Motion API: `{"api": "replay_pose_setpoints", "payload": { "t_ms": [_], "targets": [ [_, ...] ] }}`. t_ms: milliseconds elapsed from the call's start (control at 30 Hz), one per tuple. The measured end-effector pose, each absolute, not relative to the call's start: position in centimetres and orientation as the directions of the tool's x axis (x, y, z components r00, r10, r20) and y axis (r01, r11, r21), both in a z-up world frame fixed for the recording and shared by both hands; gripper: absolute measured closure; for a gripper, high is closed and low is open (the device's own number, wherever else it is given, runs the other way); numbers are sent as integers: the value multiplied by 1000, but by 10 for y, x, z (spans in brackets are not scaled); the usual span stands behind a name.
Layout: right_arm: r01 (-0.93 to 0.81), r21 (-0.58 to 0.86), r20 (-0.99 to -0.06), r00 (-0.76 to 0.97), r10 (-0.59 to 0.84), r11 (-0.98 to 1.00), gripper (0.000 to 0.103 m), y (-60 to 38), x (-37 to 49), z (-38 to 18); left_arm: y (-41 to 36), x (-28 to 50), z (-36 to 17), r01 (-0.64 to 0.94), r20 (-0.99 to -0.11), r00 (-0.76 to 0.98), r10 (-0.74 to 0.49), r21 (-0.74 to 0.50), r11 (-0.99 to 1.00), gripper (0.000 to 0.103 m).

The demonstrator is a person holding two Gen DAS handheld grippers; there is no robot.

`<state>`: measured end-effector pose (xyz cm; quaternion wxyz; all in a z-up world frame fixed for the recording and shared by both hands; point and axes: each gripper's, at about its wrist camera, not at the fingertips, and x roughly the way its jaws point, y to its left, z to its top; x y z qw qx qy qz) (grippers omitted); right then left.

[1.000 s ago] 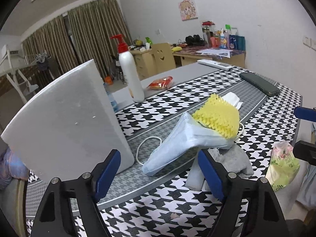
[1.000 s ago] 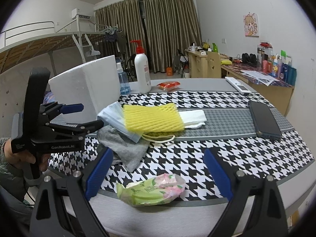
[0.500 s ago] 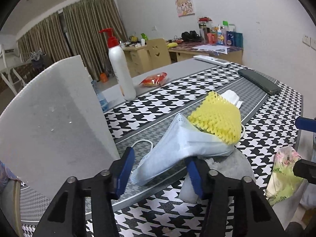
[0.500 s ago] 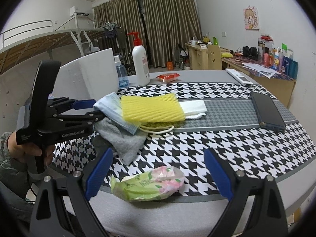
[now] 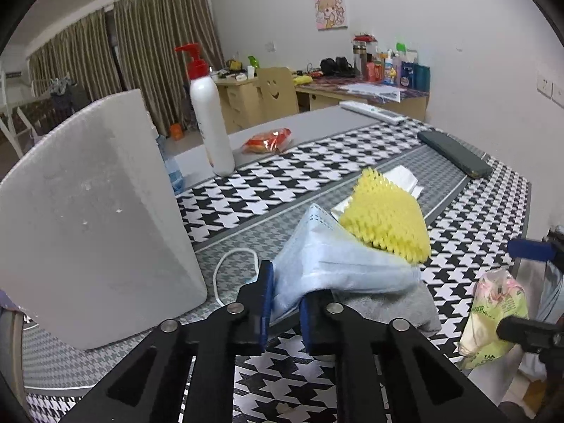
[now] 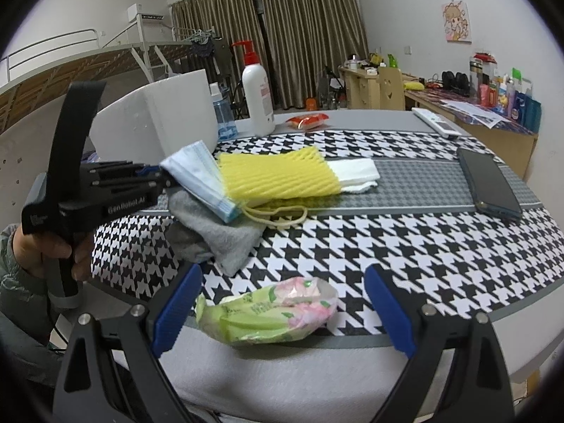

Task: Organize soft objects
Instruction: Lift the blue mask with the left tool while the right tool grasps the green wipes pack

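Closing in from a wide spread a second ago, the left gripper now has its fingers clamped on the near corner of the blue face mask, and that corner is lifted a little off the pile! Big picture first: the surface with its houndstooth cloth carries everything, and the white foam box stands just left of the pile, looking like the likely home for the soft things, though its opening is hidden from both views, so I cannot say whether anything is in it. By my read the job is barely started: the mask is gripped but not carried, while the yellow foam net lies across its far end, the white tissue pokes out beyond the net, and the grey cloth sits under the mask. Down at the near edge, the green tissue pack rests right by the rim, between the spread, empty fingers of the right gripper, which touch nothing. Room to move: the box wall is close on the left, so a lift wants to go up first; the phone and pump bottle stand well apart, and the mask's ear loop trails beside the box.
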<state>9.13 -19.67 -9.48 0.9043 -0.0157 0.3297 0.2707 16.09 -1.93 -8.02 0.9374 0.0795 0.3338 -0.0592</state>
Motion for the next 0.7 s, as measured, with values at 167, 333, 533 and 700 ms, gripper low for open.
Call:
{"api": "replay_pose_setpoints", "payload": {
  "t_ms": [167, 333, 533, 700],
  "targets": [
    [-511, 155, -605, 627, 490, 846, 7, -201, 85, -95, -16, 155, -72, 156, -609, 790, -67, 93, 983, 90],
    [-517, 155, -609, 621, 494, 842, 7, -205, 75, -93, -13, 148, -65, 142, -588, 806, -71, 76, 987, 90],
    [-533, 141, -624, 607, 493, 834, 7, -199, 71, -98, -9, 136, -56, 129, -562, 823, -80, 48, 991, 90],
    [-531, 148, -632, 599, 493, 834, 7, -196, 75, -104, -7, 126, -50, 127, -546, 834, -84, 42, 991, 90]
  ]
}}
